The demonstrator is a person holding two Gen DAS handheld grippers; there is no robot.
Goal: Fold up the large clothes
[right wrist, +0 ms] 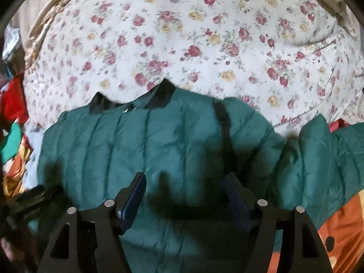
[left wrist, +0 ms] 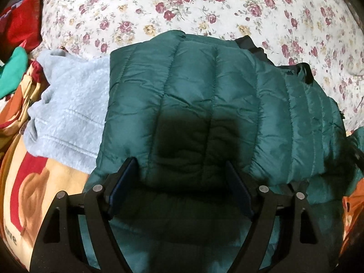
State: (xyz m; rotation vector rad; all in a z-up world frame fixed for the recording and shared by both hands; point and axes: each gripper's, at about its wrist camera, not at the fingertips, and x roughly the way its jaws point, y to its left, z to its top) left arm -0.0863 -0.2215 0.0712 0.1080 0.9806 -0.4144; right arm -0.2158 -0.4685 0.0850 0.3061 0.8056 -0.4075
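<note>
A bed under a white rose-print sheet [left wrist: 204, 6] carries a quilted green puffer jacket [left wrist: 193, 104], a pale blue fleece garment [left wrist: 68, 118] beside it, and an orange-and-red patterned blanket [left wrist: 34, 182].

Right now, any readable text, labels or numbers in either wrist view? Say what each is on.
"ove": dark letters on the cartoon-print blanket, bottom left of the left wrist view; the start of the word is cut off by the edge.
Green puffer jacket: no brand, tag or label text visible in either view.
Grey fleece and floral sheet: no text.
Right wrist view: nothing readable.
</note>
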